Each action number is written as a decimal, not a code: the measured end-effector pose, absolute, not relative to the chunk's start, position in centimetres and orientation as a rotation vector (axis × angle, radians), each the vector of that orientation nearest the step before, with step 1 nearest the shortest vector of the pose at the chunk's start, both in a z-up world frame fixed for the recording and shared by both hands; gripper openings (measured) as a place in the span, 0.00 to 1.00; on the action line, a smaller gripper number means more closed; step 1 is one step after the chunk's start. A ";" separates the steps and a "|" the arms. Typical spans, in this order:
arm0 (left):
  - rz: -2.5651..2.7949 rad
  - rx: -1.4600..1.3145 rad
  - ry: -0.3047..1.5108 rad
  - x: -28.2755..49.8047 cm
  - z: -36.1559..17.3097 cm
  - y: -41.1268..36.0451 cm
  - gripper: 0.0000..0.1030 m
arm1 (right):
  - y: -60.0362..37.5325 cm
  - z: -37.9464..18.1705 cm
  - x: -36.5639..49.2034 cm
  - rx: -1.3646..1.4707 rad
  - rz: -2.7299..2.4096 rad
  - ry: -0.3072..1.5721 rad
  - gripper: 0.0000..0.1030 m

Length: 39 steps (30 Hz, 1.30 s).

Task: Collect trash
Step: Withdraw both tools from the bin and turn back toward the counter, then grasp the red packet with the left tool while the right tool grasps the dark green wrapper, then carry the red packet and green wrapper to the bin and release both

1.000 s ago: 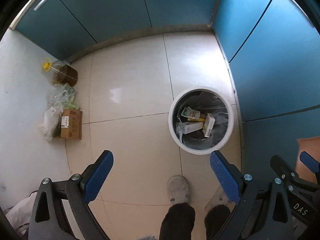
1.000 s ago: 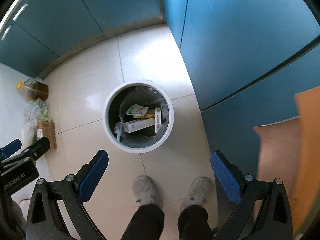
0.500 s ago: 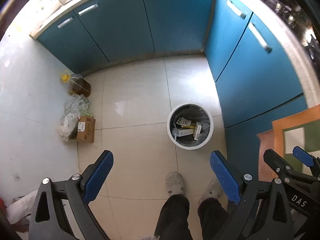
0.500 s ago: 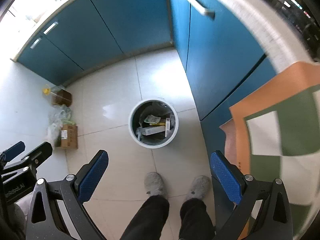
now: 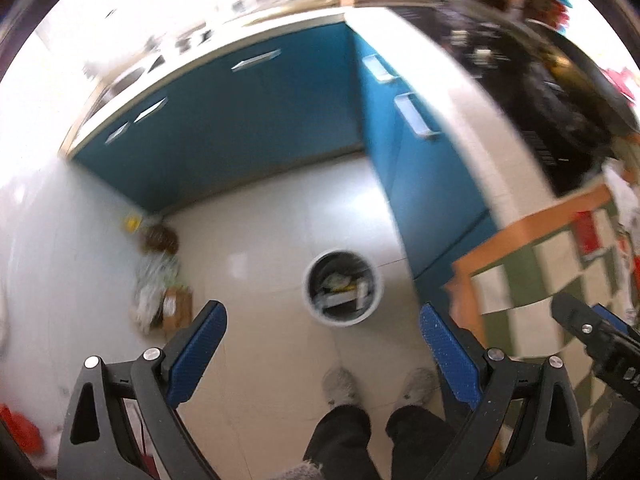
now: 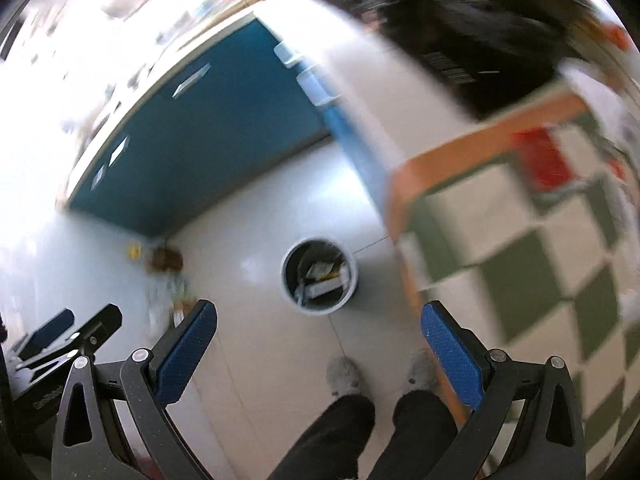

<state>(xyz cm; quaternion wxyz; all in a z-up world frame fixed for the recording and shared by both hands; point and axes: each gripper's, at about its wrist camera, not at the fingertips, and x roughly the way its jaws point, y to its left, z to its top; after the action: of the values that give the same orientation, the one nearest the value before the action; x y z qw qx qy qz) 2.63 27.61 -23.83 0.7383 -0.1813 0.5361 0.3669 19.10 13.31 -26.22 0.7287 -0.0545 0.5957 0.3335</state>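
Observation:
A round white trash bin (image 5: 342, 286) with a dark liner stands on the tiled floor far below; it also shows in the right wrist view (image 6: 319, 276). Several small cartons lie inside it. My left gripper (image 5: 322, 336) is open and empty, high above the floor. My right gripper (image 6: 319, 334) is open and empty too, at about the same height. A red item (image 6: 544, 162) lies on the checkered tablecloth (image 6: 520, 248) at the right. Both views are blurred by motion.
Blue cabinets (image 5: 248, 128) line the back and right under a pale counter. A brown oil bottle (image 5: 158, 238), plastic bags and a cardboard box (image 5: 176, 306) sit at the left wall. The person's slippered feet (image 5: 340, 386) stand below the bin. A black stovetop (image 5: 532, 76) is at the upper right.
Both grippers have risen well away from the bin, which now looks much smaller. The counter, stovetop and checkered tablecloth have come into view at the right.

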 end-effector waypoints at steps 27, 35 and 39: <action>0.367 -0.257 1.388 35.0 -33.2 11.2 0.02 | -16.1 -34.9 40.4 0.207 0.078 1.327 0.20; 0.330 -0.199 1.270 31.4 -28.3 10.9 0.02 | -18.8 -32.1 37.1 0.258 0.101 1.300 0.14; 0.317 -0.223 1.200 28.3 -24.4 12.1 0.02 | -19.0 -29.3 34.4 0.278 0.144 1.261 0.14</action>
<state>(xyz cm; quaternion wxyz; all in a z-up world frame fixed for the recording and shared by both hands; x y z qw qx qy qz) 28.34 12.07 -24.43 0.8078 -0.1042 0.5610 0.1482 34.40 -19.03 -29.29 0.7962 0.1295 0.5872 0.0670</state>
